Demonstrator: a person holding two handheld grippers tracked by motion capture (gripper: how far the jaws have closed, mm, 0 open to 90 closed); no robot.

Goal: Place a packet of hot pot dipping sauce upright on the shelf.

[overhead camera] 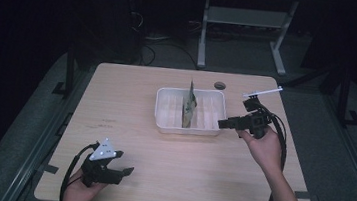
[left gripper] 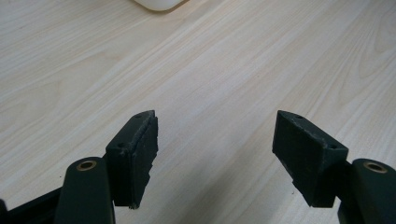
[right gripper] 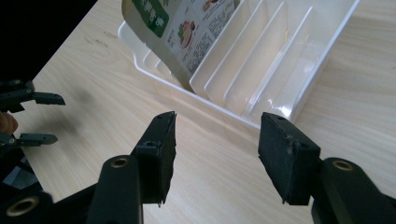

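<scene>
A white divided tray [overhead camera: 164, 123] sits on the wooden table, right of centre. A printed pouch [overhead camera: 189, 104] stands upright on edge in one of its middle slots. My right gripper [overhead camera: 221, 122] is just beside the tray's right end and points at it, jaws open with nothing between them. In the right gripper view the tray [right gripper: 299, 70] and the pouch [right gripper: 177, 32] lie just beyond the right gripper [right gripper: 218, 119]. My left gripper [overhead camera: 127, 161] rests low near the front left of the table, open and empty, and its own view shows the left gripper [left gripper: 215, 122] over bare wood.
The table [overhead camera: 132, 90] has a round cable hole [overhead camera: 219, 86] near its far edge. A corner of the tray [left gripper: 159, 3] shows at the top of the left gripper view. A white desk frame [overhead camera: 245, 17] stands on the dark floor beyond.
</scene>
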